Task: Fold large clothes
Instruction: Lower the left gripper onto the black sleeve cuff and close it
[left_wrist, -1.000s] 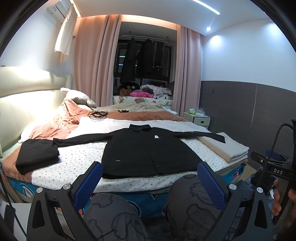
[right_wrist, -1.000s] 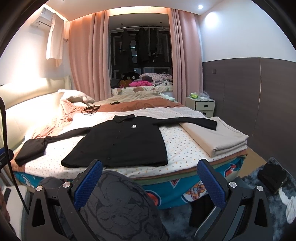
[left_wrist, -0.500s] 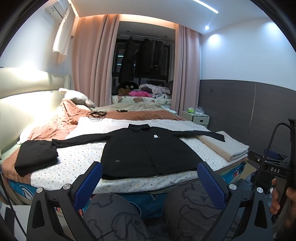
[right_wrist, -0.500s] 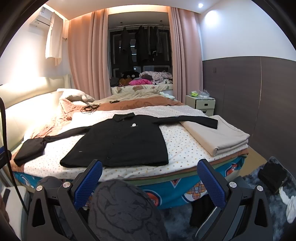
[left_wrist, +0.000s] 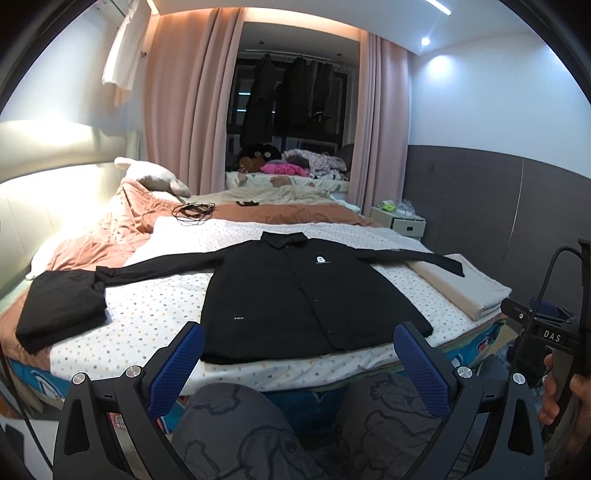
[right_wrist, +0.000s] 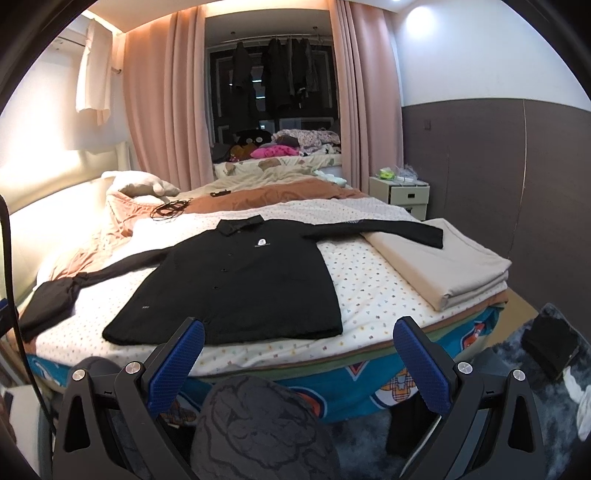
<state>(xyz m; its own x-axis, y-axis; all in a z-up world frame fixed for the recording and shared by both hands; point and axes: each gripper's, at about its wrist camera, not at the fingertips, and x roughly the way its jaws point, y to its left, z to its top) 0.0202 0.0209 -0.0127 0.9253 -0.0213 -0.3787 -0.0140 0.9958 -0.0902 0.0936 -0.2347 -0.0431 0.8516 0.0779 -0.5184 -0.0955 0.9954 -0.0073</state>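
Black shirt (left_wrist: 295, 295) flat on dotted bedsheet (left_wrist: 147, 317); pink curtains (left_wrist: 177, 122) behind.

Both wrist cameras looked forward from low beside the bed (left_wrist: 258, 373), above my knees, facing the curtained window. My left tool (left_wrist: 298, 363) viewed the black shirt (left_wrist: 295, 291) head-on; my right tool (right_wrist: 298, 363) viewed it from further right. Both views shared bed, shirt and nightstand (right_wrist: 400, 194).

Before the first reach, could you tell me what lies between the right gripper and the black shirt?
In the right wrist view, only the person's knee and the bed's edge separate the right gripper from the black shirt.
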